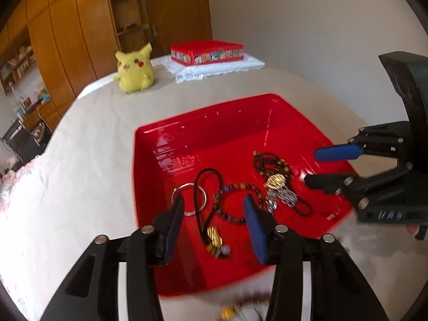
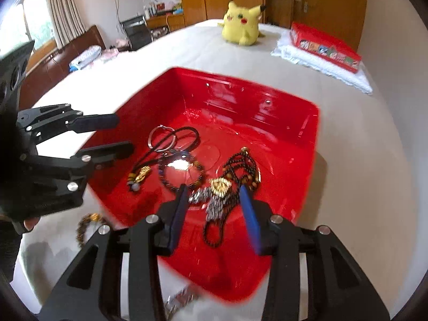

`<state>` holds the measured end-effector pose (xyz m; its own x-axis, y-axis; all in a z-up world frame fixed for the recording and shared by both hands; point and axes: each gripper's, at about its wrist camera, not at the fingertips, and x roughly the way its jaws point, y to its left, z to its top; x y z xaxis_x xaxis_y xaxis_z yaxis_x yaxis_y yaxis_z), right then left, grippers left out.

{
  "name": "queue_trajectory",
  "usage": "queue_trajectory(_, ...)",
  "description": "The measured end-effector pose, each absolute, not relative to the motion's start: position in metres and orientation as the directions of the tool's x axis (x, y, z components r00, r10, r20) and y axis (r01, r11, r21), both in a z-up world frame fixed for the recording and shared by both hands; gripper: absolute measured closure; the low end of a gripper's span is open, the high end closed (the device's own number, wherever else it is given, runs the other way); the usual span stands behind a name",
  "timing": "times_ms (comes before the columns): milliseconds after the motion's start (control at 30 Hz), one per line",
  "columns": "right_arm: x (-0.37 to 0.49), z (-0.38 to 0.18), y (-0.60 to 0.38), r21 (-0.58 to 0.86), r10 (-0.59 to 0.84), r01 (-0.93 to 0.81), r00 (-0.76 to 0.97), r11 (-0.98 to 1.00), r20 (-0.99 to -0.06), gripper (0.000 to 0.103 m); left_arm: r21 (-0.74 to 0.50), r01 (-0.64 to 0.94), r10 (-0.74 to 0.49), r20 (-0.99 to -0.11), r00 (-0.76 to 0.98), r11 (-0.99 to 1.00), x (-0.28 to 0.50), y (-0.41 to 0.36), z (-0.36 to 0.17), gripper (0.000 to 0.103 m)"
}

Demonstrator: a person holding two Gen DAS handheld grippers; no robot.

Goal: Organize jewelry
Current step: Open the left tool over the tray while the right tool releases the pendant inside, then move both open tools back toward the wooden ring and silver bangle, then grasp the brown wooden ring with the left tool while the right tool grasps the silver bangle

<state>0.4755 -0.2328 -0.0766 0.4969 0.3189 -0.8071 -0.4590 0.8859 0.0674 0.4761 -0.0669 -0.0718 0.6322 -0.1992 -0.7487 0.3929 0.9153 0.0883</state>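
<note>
A red plastic tray (image 1: 203,125) (image 2: 267,101) on the pale table holds the jewelry. In it lie a silver ring (image 1: 184,186) (image 2: 160,126), a black cord with a gold pendant (image 1: 214,236) (image 2: 143,172), a dark beaded bracelet (image 1: 240,187) (image 2: 163,179), and a black bead necklace with a gold and silver pendant (image 1: 276,182) (image 2: 219,187). My left gripper (image 1: 214,208) (image 2: 124,133) is open over the cord and ring, touching neither. My right gripper (image 2: 213,191) (image 1: 311,167) is open above the gold and silver pendant, holding nothing.
A brown bead bracelet (image 2: 85,224) and a small silver piece (image 2: 179,299) lie on the table in front of the tray. At the far end are a yellow plush toy (image 1: 135,71) (image 2: 242,26) and a red box (image 1: 207,53) (image 2: 325,46) on white folded cloth.
</note>
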Motion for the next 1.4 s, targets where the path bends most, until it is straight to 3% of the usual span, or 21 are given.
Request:
queue_trajectory(100,0.434,-0.059,-0.249,0.08,0.347,-0.464,0.526,0.882,-0.777,0.058,0.099,0.399,-0.207,-0.728,0.654,0.911,0.438,-0.059,-0.06,0.038)
queue_trajectory(267,0.363,-0.059,-0.263,0.078,0.359,-0.477,0.533,0.875,-0.766,0.054,0.12,0.447,-0.223,-0.736,0.639,0.887,0.368,-0.055,-0.065,0.036)
queue_trajectory(400,0.308,-0.079,-0.271,0.106,0.366,-0.462,0.52,0.88,-0.771,0.048,0.106,0.462,-0.229,-0.76,0.609,0.88,0.319,-0.052,-0.088,0.034)
queue_trajectory(533,0.27,-0.105,-0.273,0.148,0.374,-0.441,0.485,0.885,-0.79,0.048,0.066,0.478,-0.245,-0.793,0.558,0.876,0.285,-0.053,-0.116,0.034)
queue_trajectory(733,0.25,-0.13,-0.267,0.167,0.372,-0.433,0.447,0.886,-0.814,0.048,0.023,0.499,-0.26,-0.832,0.49,0.866,0.268,-0.061,-0.153,0.033)
queue_trajectory(1000,0.261,-0.144,-0.243,0.119,0.355,-0.476,0.446,0.871,-0.822,0.039,0.014,0.481,-0.267,-0.817,0.51,0.877,0.28,-0.067,-0.16,0.024)
queue_trajectory(1167,0.275,-0.147,-0.232,0.092,0.349,-0.497,0.454,0.863,-0.82,0.036,0.004,0.47,-0.27,-0.814,0.514,0.883,0.287,-0.067,-0.16,0.028)
queue_trajectory(1267,0.279,-0.149,-0.227,0.069,0.339,-0.507,0.463,0.859,-0.819,0.035,0.006,0.458,-0.262,-0.813,0.52,0.889,0.288,-0.065,-0.159,0.046)
queue_trajectory(1333,0.281,-0.149,-0.226,0.069,0.342,-0.509,0.465,0.858,-0.816,0.035,-0.002,0.453,-0.266,-0.811,0.521,0.892,0.291,-0.063,-0.157,0.063)
queue_trajectory(1400,0.283,-0.149,-0.225,0.068,0.345,-0.511,0.468,0.857,-0.814,0.035,-0.006,0.453,-0.27,-0.81,0.521,0.892,0.293,-0.061,-0.157,0.067)
